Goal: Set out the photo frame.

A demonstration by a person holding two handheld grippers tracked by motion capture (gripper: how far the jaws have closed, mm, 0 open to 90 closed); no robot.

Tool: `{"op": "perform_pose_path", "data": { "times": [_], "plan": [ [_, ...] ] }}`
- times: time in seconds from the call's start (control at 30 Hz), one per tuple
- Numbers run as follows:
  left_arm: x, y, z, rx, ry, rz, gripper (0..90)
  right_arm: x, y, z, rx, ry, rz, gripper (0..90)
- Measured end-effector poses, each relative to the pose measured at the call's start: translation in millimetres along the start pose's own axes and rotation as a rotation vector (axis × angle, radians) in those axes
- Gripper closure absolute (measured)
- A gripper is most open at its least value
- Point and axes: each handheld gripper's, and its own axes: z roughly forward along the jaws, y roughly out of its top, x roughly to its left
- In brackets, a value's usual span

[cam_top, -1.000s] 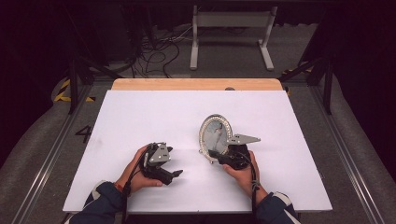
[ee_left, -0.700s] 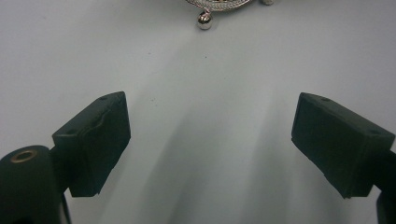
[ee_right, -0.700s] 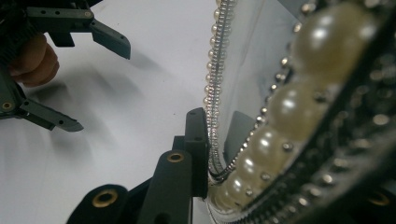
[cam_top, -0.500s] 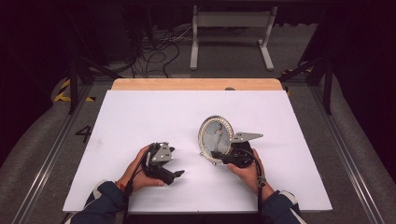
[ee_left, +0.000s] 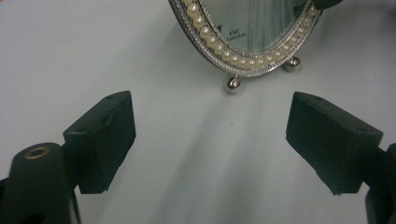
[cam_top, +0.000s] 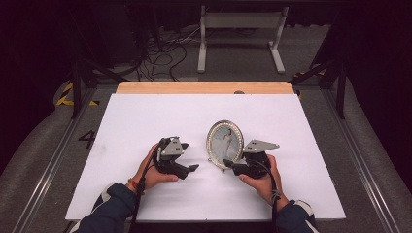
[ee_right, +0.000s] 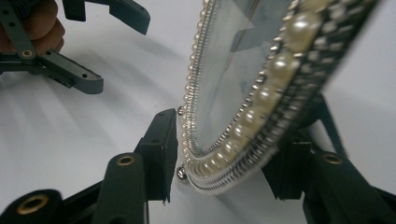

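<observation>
High view showed my white surface point(cam_top: 145, 121) bare around the upright, pearl-rimmed oval frame point(cam_top: 225, 144); right gripper point(cam_top: 232, 167) fingers had just been opening, straddling it; left gripper point(cam_top: 192, 170) fingers released.

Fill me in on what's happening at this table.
A person is standing an oval pearl-rimmed picture frame upright on the white table with a claw in each hand. The right claw sits at the frame's lower edge; its jaws have just been opening, the rim sits between them and the pads look clear of it. The left claw is open with nothing between its jaws, a little to the frame's left and pointed toward it. The frame rests on its small ball feet.
</observation>
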Motion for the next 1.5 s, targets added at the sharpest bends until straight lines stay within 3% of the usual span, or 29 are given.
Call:
{"op": "perform_pose_path", "data": {
  "times": [0.23,0.4,0.5,0.6,0.67,0.9,1.17,1.5],
  "plan": [
    [6.5,11.4,10.7,-0.041,-0.019,-0.022,19.9,2.6,-5.7,-24.0,-0.028,-0.039,0.002,55.3],
    [12.0,17.0,15.1,-0.068,0.013,-0.042,34.2,0.7,-13.9,-38.7,-0.053,-0.055,0.033,62.3],
    [17.3,18.3,18.3,-0.090,-0.002,-0.069,37.9,0.7,-16.6,-45.6,-0.081,-0.066,0.052,66.2],
    [21.0,19.8,22.4,-0.097,-0.023,-0.089,35.5,1.4,-17.0,-48.8,-0.104,-0.067,0.057,70.9],
    [22.5,21.5,26.7,-0.106,-0.050,-0.104,33.1,1.6,-16.4,-48.6,-0.117,-0.064,0.056,71.8],
    [20.4,26.5,41.7,-0.084,-0.082,-0.101,30.5,1.2,-14.9,-45.7,-0.123,-0.067,0.066,76.6],
    [13.7,29.6,45.8,-0.079,-0.139,-0.077,40.5,2.6,-12.6,-41.3,-0.130,-0.059,0.067,80.0],
    [13.7,26.0,39.7,-0.069,-0.130,-0.077,46.5,1.2,-9.9,-37.8,-0.135,-0.056,0.077,82.4]
  ]
}}
